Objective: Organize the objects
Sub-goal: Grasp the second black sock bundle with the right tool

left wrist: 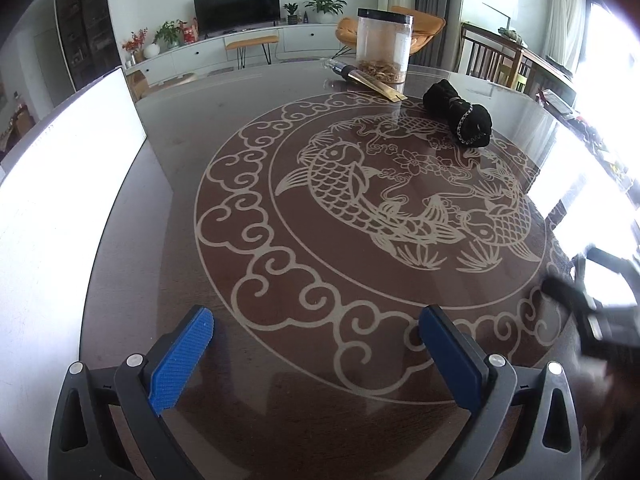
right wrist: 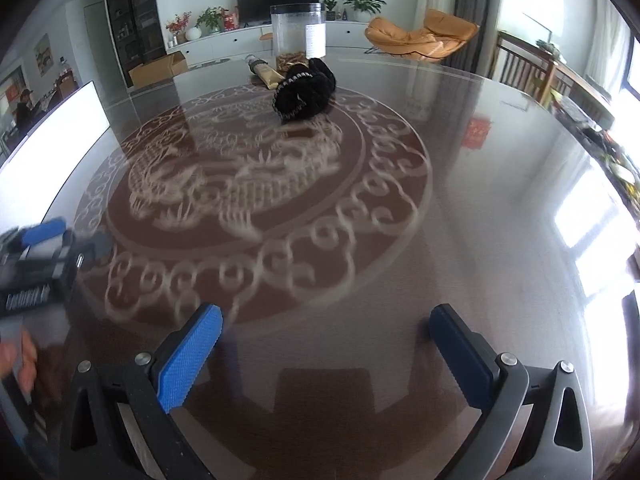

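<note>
Here your left gripper (left wrist: pixel 316 334) hung over the near part of the round table (left wrist: pixel 180 128), its blue pads (left wrist: pixel 182 360) spread wide with nothing between them. Your right gripper (right wrist: pixel 326 334) was likewise wide apart and empty, above the glossy tabletop near its patterned medallion (right wrist: pixel 360 184); that view was smeared by motion blur.

The things to sort sat together at the far side of the table. A clear jar (left wrist: pixel 384 50) with a black lid stood upright, with a low layer of brownish contents at its bottom. Just in front of it lay a gold tube (left wrist: pixel 370 80) on its side, its dark cap end toward the left. To the right of the tube lay a black fabric bundle (left wrist: pixel 458 114) wrapped with a silver chain, near the jar but apart from it. All three were well away from both grippers.

A white board (left wrist: pixel 60 200) lay along the table's left edge. Your hand (right wrist: pixel 18 356) showed blurred at the left border of the right wrist view.
</note>
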Available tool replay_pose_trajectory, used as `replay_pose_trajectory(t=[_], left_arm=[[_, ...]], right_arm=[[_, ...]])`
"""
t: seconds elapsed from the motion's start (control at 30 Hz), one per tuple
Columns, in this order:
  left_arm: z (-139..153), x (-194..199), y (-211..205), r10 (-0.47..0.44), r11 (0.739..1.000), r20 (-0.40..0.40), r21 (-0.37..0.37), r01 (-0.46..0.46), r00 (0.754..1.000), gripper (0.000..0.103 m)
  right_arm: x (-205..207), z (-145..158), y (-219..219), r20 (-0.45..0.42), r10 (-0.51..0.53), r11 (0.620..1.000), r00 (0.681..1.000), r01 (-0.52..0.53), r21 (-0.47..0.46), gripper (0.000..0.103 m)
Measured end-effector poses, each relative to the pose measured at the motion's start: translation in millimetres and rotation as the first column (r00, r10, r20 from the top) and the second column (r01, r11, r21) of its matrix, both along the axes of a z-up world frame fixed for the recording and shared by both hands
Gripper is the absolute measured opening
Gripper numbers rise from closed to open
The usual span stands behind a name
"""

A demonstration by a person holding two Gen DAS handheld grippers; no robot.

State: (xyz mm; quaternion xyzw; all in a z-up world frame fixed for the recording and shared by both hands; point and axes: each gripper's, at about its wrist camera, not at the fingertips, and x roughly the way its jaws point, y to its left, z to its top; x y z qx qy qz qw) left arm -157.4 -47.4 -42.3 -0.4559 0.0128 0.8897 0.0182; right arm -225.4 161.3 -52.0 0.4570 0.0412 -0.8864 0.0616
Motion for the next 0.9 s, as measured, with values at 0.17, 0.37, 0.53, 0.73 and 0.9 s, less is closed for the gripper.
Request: replay_pose_trajectory(t=[0.17, 0.37, 0.53, 0.73, 0.9], left_arm=[[0, 0, 0, -0.001, 1.0, 0.0, 0.0, 0.001, 1.0, 0.103], [0, 2, 0, -0.002, 1.0, 0.001, -0.003, 0.002, 1.0, 0.103], [3, 3, 0, -0.003, 1.0, 0.0, -0.002, 0.003, 1.0, 0.103], [3, 3, 0, -0.005, 1.0, 0.0, -0.002, 0.005, 1.0, 0.103], [2, -2, -1, 0.01, 1.0, 0.003, 0.01, -0.01, 1.0, 0.103]], right_arm=[[-94, -1, -27, 0.001, -0.025, 1.0, 1.0, 0.025, 0.001, 0.103], [-181, 0, -48, 0.105, 0.002, 1.0, 0.994, -0.004, 0.015, 0.103], [-187, 10, -39, 0.036, 0.037, 0.999, 0.999, -0.037, -0.014, 0.032], [-130, 8, -3, -0.024, 0.089, 0.996, 0.996, -0.089, 0.002, 0.032], [-58, 7, 33, -0.06, 0.047, 0.999, 0.997, -0.048, -0.014, 0.033]])
